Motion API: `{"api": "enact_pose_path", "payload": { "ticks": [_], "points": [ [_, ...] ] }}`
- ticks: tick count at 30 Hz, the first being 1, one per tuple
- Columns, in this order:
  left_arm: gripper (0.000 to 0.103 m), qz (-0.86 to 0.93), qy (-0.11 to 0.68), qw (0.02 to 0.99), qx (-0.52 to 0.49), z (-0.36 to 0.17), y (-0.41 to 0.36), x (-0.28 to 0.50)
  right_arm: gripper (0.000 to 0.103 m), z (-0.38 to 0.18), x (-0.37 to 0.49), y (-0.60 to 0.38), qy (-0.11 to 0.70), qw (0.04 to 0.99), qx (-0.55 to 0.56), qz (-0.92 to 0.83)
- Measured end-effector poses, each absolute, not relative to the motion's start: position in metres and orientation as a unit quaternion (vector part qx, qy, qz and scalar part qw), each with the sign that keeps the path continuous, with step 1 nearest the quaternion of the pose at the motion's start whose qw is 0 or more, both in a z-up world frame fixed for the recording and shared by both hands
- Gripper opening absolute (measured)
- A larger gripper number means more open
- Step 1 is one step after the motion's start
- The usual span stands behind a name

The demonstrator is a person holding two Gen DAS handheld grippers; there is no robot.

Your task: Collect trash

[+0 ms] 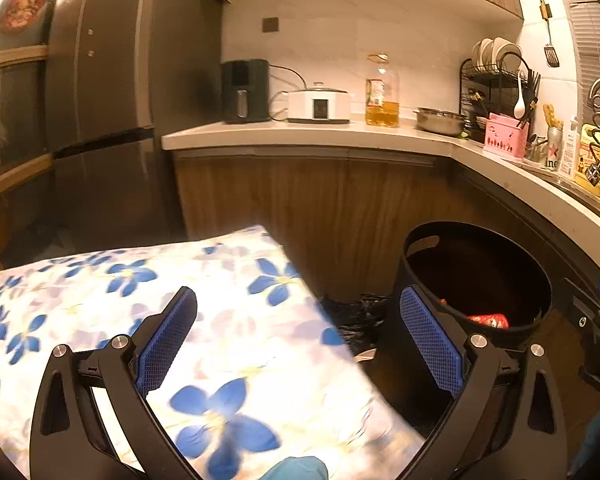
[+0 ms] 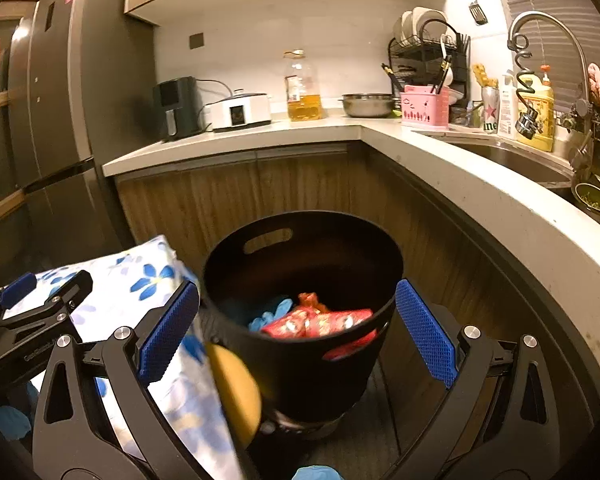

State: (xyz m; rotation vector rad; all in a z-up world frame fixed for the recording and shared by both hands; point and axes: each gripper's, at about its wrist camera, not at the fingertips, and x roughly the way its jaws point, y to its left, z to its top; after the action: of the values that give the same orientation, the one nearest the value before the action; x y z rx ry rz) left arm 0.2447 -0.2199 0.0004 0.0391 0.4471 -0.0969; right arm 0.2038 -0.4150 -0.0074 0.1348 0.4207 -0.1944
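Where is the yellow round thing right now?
In the right wrist view, the blurred yellow round object sits low and left of centre, between the floral cloth and the black bin's outer wall, not inside the bin.

Open right gripper point(image 2: 296, 332) above black bin point(image 2: 300, 360), red wrappers point(image 2: 320, 322) and blue glove point(image 2: 272, 314) inside

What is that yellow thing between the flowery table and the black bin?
A blurry yellow round object shows between the flowery cloth and the black bin, seen in the right wrist view; what it is, I cannot tell.
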Motion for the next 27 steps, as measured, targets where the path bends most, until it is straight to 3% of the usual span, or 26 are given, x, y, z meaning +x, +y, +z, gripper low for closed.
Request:
{"api": "enact_pose_path", "payload": {
  "ticks": [27],
  "points": [
    [0.097, -0.015, 0.185, 0.982, 0.024, 0.01, -0.142, 0.106, 0.098, 0.004, 0.085, -0.314, 0.203, 0.976, 0.019, -0.077]
  ]
}}
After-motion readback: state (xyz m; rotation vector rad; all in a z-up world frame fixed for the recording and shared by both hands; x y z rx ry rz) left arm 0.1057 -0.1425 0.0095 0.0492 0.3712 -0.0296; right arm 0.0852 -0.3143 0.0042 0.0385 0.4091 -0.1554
